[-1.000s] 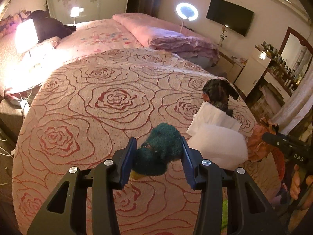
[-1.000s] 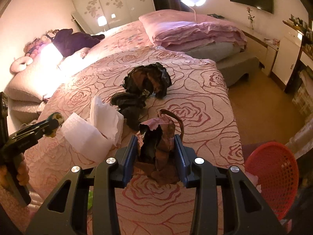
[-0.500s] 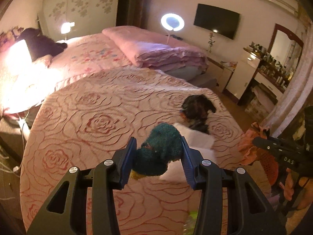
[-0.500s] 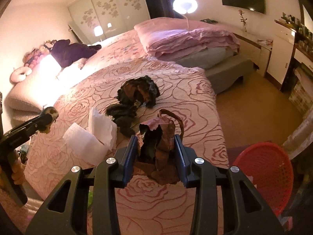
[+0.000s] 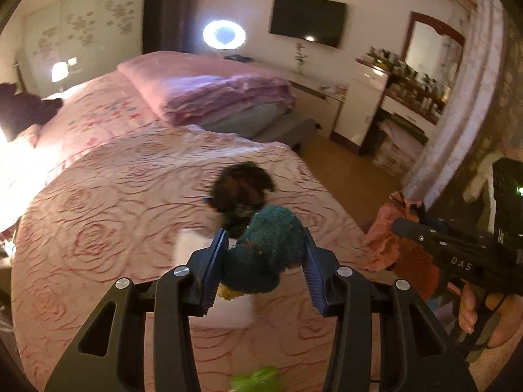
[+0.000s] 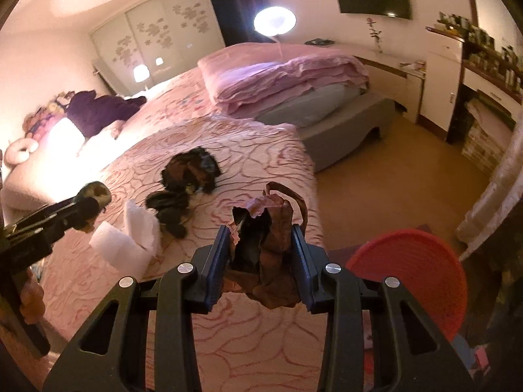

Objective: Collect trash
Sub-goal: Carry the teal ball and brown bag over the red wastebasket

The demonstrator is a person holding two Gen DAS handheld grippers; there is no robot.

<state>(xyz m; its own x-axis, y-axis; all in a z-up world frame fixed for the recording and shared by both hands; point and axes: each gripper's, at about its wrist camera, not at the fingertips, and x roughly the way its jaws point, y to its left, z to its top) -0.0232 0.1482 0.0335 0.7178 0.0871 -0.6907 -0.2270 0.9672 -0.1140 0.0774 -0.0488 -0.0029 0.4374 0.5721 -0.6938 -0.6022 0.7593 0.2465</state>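
My left gripper (image 5: 264,254) is shut on a fuzzy dark-teal wad (image 5: 268,254), held above the pink rose-patterned bedspread (image 5: 104,215). My right gripper (image 6: 260,258) is shut on a crumpled brown paper bag (image 6: 264,248) with a loop handle, over the bed's near corner. A red plastic basket (image 6: 415,277) stands on the floor just right of that gripper. On the bed lie dark crumpled trash (image 6: 191,170), a smaller dark scrap (image 6: 170,205) and white tissues (image 6: 130,238). The right gripper (image 5: 412,228) also shows at the right of the left wrist view, and the left gripper (image 6: 88,202) at the left of the right wrist view.
A folded pink quilt (image 6: 287,75) lies on a second bed behind. A dresser with bottles (image 5: 405,88) and a curtain (image 5: 457,124) stand at the right. Bare floor (image 6: 402,183) lies beyond the bed's end. Something green (image 5: 258,379) sits low by the bed edge.
Both grippers have swung to the right and risen a little, each keeping its load. The red basket has come further into the right wrist view; the tissues slid under the left gripper.
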